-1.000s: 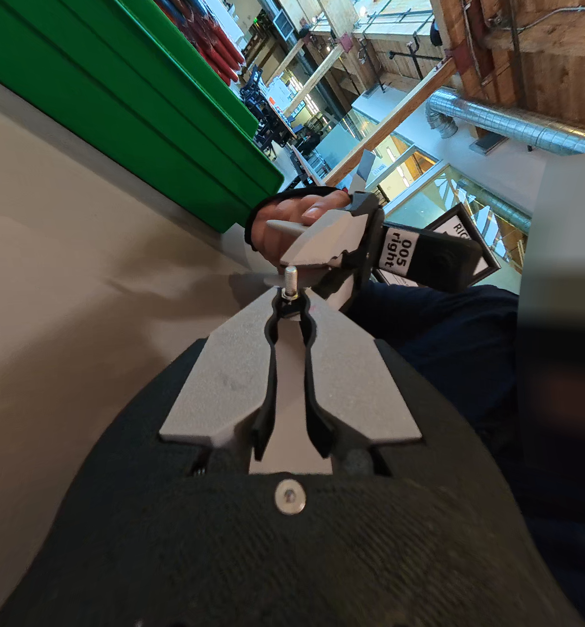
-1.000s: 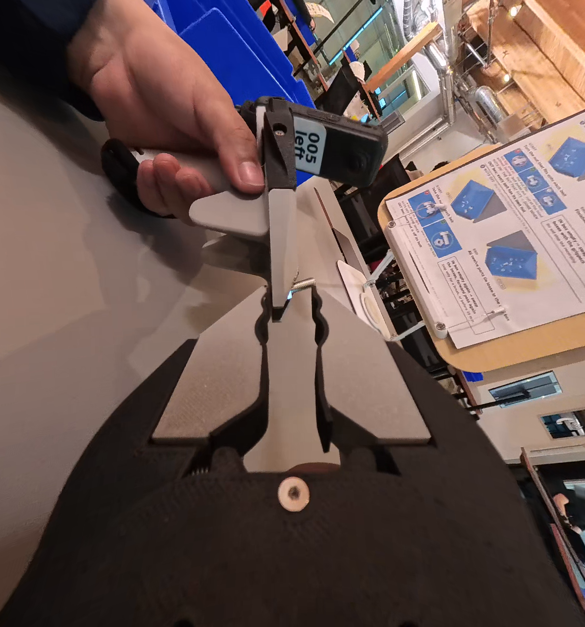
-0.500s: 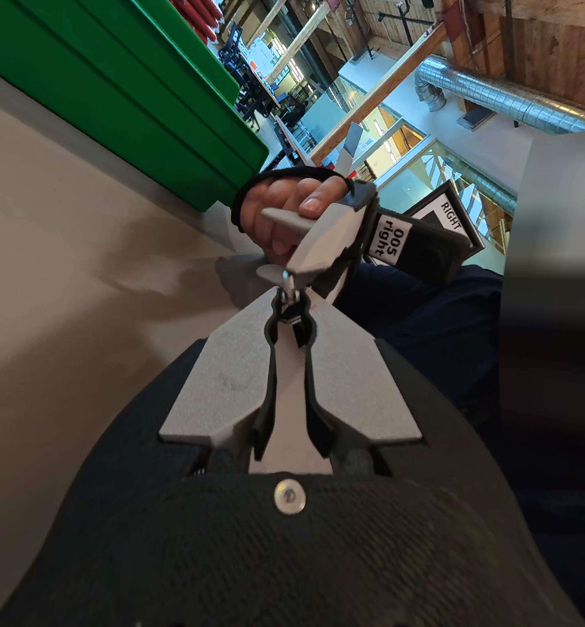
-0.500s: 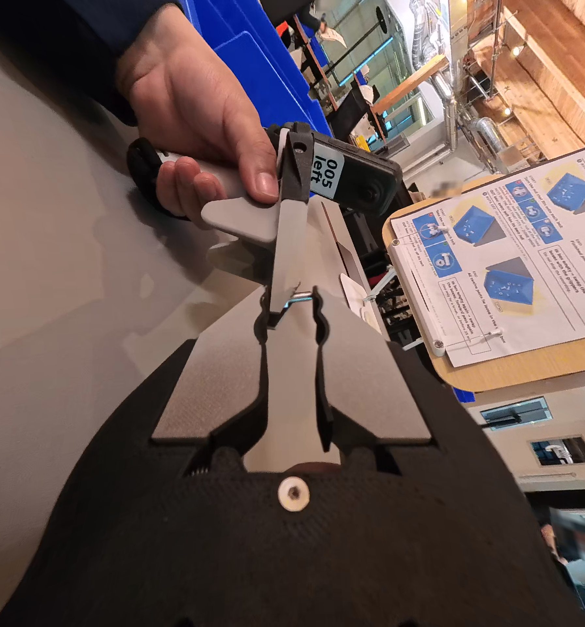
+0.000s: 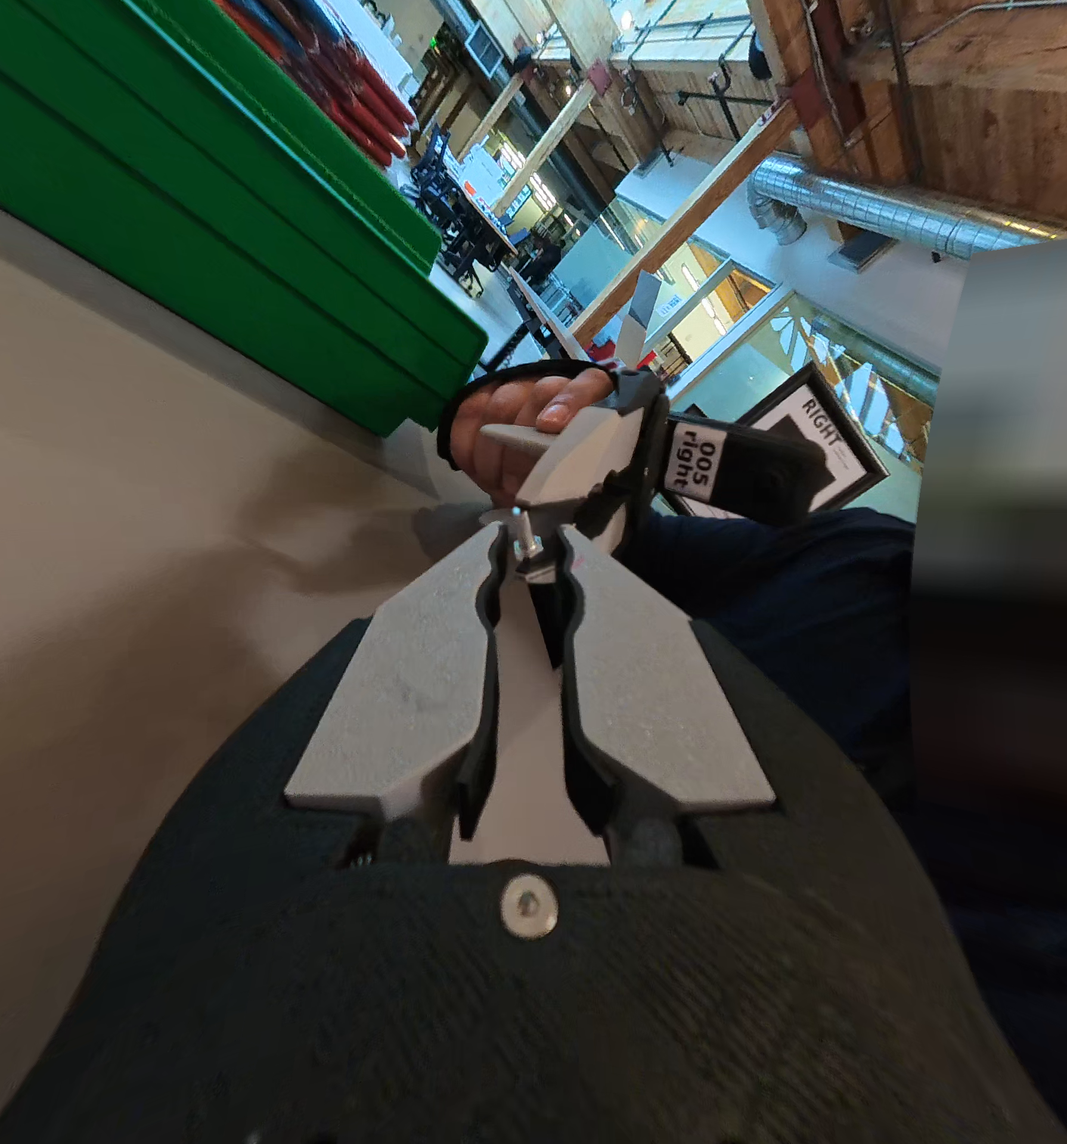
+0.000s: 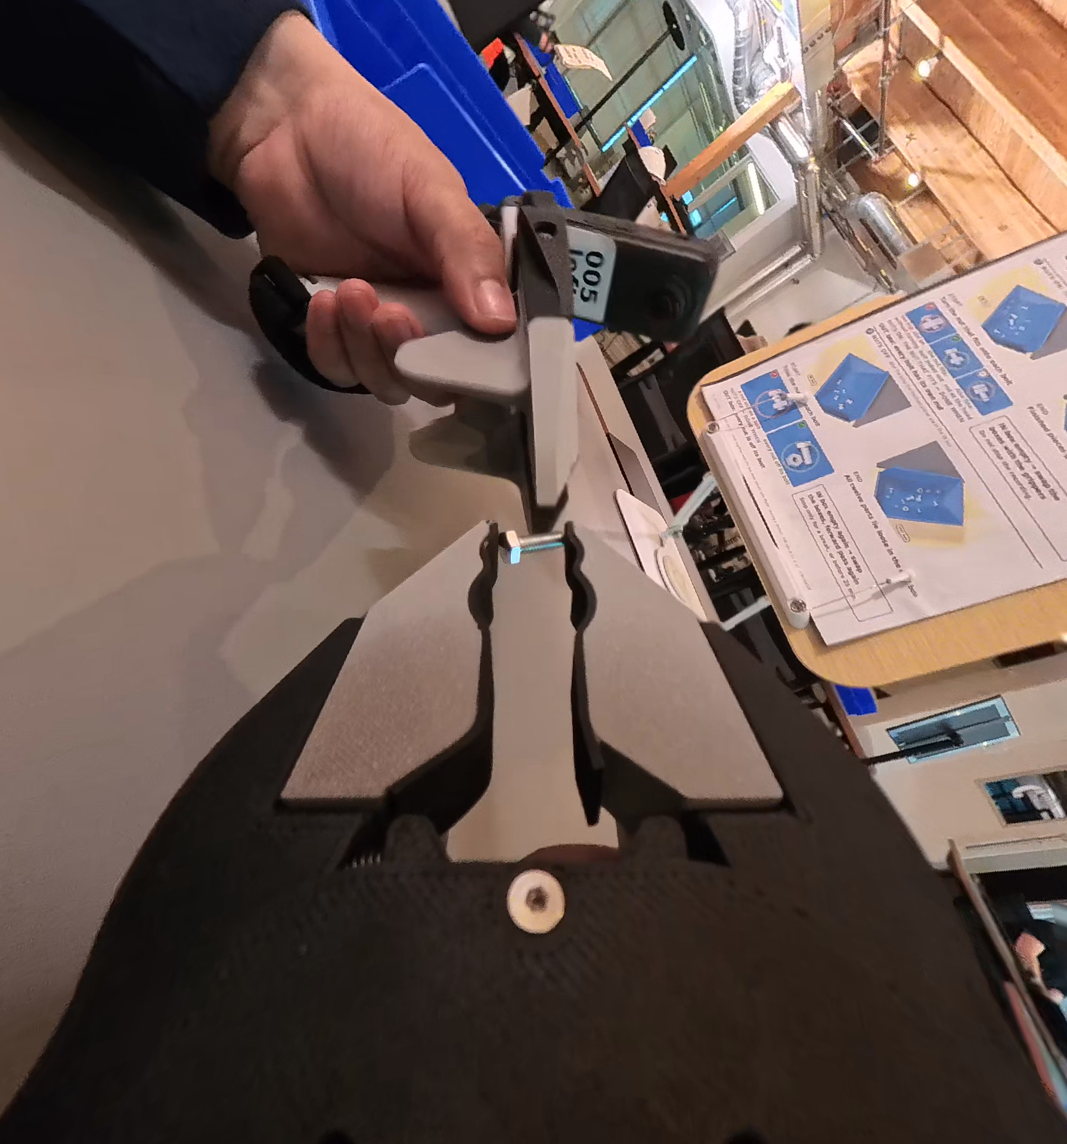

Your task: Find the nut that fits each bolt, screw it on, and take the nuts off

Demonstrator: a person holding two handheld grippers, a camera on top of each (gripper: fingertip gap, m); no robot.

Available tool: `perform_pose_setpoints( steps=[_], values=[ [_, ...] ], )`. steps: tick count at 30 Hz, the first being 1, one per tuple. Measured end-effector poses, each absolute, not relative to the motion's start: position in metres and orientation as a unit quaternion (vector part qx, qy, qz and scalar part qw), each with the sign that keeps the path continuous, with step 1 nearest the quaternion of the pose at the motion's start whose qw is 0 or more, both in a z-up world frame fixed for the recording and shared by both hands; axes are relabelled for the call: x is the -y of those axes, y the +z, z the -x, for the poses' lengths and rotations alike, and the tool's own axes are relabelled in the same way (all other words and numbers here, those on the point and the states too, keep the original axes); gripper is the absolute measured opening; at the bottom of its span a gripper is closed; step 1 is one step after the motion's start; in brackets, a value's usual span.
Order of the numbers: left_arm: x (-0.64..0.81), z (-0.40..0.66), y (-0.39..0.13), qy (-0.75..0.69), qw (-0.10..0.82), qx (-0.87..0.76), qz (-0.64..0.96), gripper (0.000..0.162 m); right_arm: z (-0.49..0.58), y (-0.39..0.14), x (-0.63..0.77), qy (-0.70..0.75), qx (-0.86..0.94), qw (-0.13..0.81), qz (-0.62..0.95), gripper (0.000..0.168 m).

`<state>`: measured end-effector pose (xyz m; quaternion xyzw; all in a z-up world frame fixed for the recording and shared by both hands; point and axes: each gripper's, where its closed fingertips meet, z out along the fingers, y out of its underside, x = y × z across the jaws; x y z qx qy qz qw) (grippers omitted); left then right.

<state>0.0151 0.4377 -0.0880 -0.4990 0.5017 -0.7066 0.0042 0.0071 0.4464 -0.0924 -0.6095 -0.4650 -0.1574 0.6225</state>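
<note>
My right gripper [image 6: 528, 546] is shut on a small silver bolt [image 6: 531, 546], clamped end to end: head against the left fingertip, thread tip against the right one. No nut shows on the thread. My left gripper [image 5: 530, 540] has its jaws a little apart. The bolt [image 5: 522, 532] stands just beyond its tips, touching neither pad that I can see. In the right wrist view the left gripper [image 6: 546, 504] is edge-on, its tip just above the thread. In the left wrist view the right gripper's fingers [image 5: 556, 476] reach in from the far side. A hand holds each gripper.
Both grippers hang over a grey table [image 5: 116, 557]. Green bins [image 5: 209, 216] stand along its far edge in the left wrist view. In the right wrist view there are blue bins [image 6: 457, 124] behind the hand and an instruction sheet on a wooden board [image 6: 921, 464] to the right. Only a small space, under 4 cm, lies between the two pairs of fingers.
The left jaws, shut on the bolt before, have parted a little and drawn back. The whole bolt with its head now shows in the right gripper.
</note>
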Motion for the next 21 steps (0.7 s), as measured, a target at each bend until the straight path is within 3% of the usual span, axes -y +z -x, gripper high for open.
perform_pose_setpoints(
  steps=[3,8,12,17,21],
  values=[
    [-0.446,-0.015,-0.074,-0.722,0.037,-0.487,0.49,0.014,-0.03,-0.076,-0.442,-0.173,0.431,0.632,0.62,0.018],
    [-0.475,-0.019,-0.062,-0.706,0.153,-0.473,0.504,0.013,-0.131,-0.002,-0.421,-0.209,0.25,0.683,0.653,0.018],
    [-0.473,-0.021,-0.068,-0.679,0.17,-0.496,0.513,0.015,-0.162,0.03,-0.393,-0.058,0.159,0.74,0.651,0.018],
    [-0.468,-0.025,-0.086,-0.643,0.163,-0.526,0.532,0.015,-0.248,0.037,-0.372,-0.132,0.002,0.708,0.694,0.018],
    [-0.468,-0.029,-0.098,-0.618,0.169,-0.542,0.545,0.015,-0.316,-0.013,-0.36,-0.133,-0.085,0.595,0.788,0.02]
  ],
)
